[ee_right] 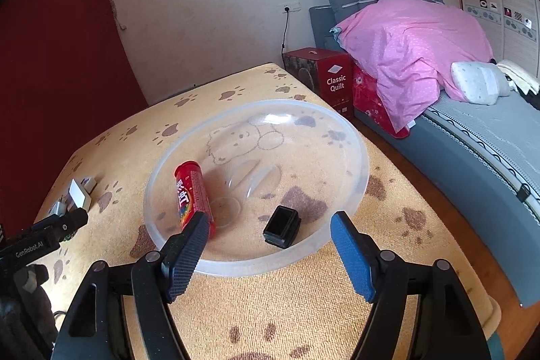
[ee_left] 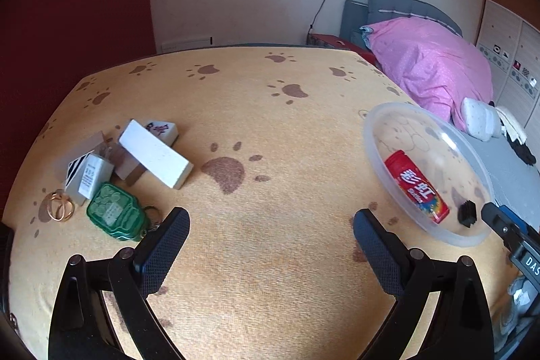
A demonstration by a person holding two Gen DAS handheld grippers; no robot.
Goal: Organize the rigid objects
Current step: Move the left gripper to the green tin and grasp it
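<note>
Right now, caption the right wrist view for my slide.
Open right hand-held gripper over clear bowl holding red tube and black block.

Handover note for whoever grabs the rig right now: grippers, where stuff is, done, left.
Left gripper: open, empty, over bare tablecloth.
Right gripper: open, empty, at the near rim of the clear bowl.
Done: red candy tube and small black box lie in the bowl.
Left: the pile on the table's left: white block, mahjong tile, green case, gold rings, small white box.
</note>
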